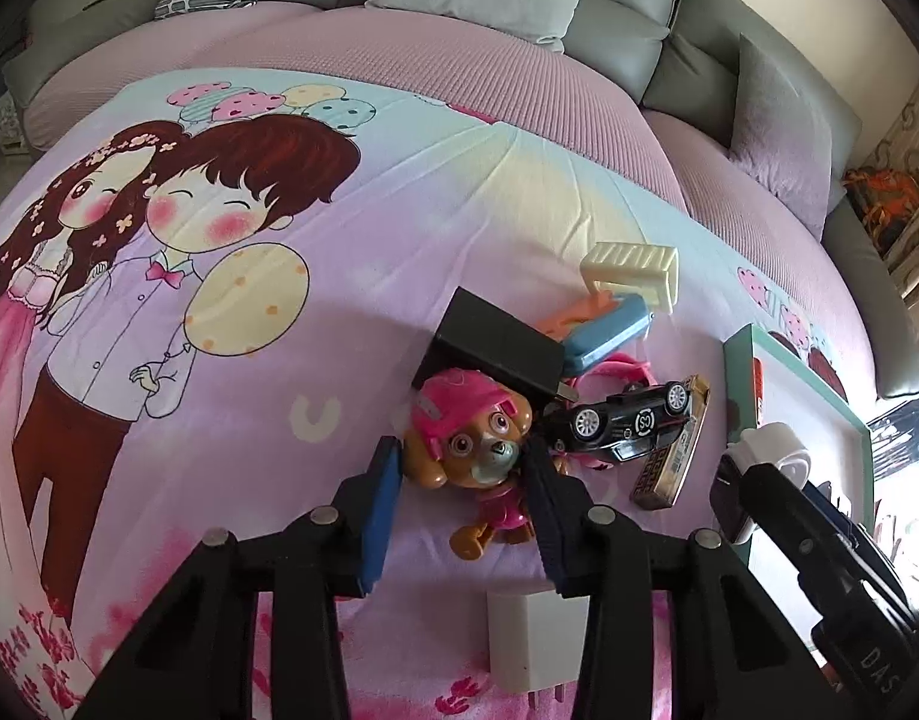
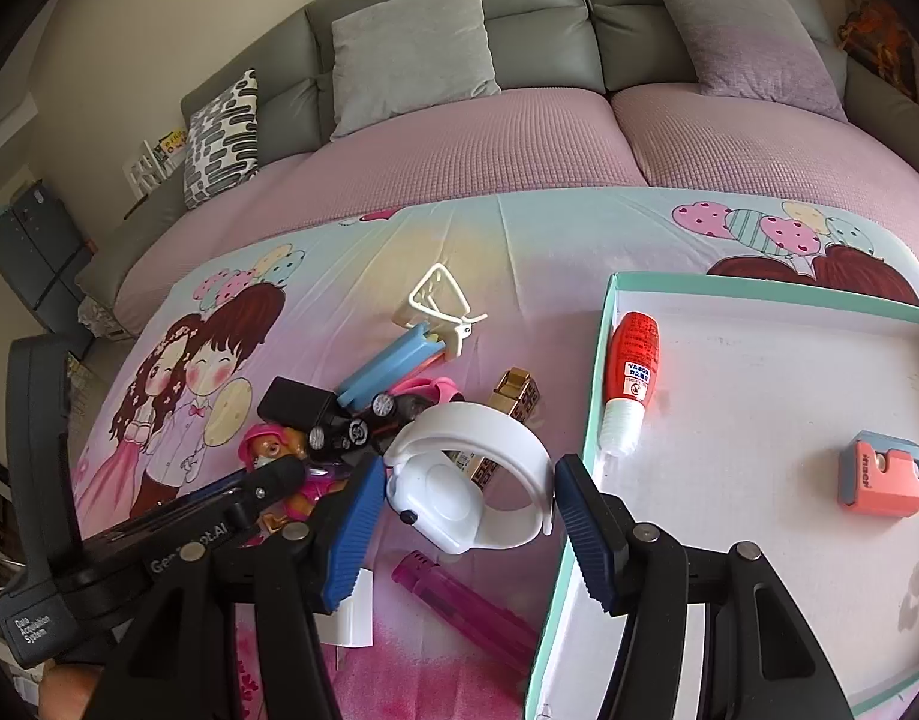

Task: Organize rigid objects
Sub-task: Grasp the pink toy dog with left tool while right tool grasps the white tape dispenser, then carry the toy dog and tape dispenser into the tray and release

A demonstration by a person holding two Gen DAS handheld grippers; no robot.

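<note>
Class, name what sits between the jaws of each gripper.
Left wrist view: the pup figure. Right wrist view: the white watch. Neither is clamped.

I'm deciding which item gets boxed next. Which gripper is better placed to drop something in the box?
Right. The right gripper brackets the white watch beside the box rim. The left gripper only straddles the puppy toy, farther from it.

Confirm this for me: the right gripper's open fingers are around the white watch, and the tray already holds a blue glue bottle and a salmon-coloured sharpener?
Not quite: the glue bottle in the tray is red, not blue, as the right wrist view shows. The rest holds: the right gripper sits open around the white watch, and the salmon-coloured sharpener lies in the tray.
</note>
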